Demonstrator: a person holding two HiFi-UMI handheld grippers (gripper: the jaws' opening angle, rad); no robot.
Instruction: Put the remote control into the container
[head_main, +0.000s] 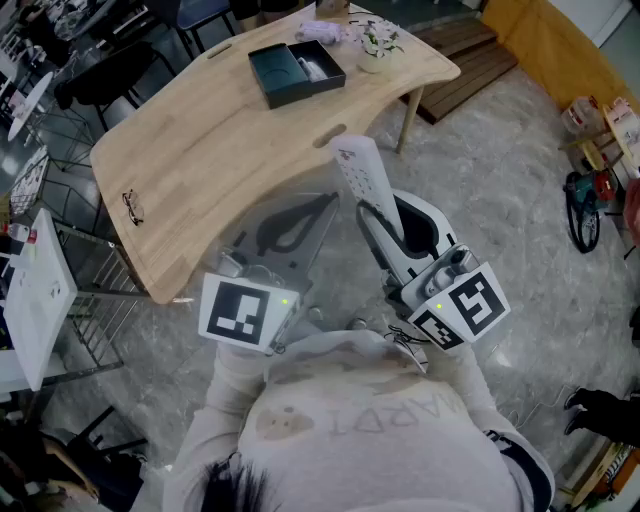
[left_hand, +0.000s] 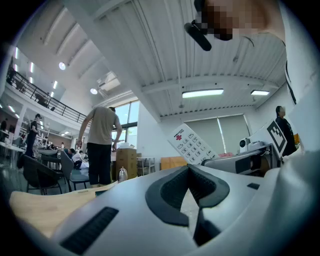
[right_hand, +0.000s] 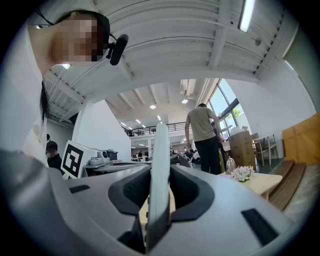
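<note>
Up at eleven o'clock from our right hand-held gripper, the container sits well apart on the desk.
We have the remote control clamped by its lower end in that gripper's jaws, with its long axis pointing between eleven and twelve, roughly toward the container. Our left hand-held gripper is closed on nothing and seems about as far from the container. The right gripper view shows the remote edge-on between the pads, the left gripper view shows its keypad face, and the head view shows the container's open top.
</note>
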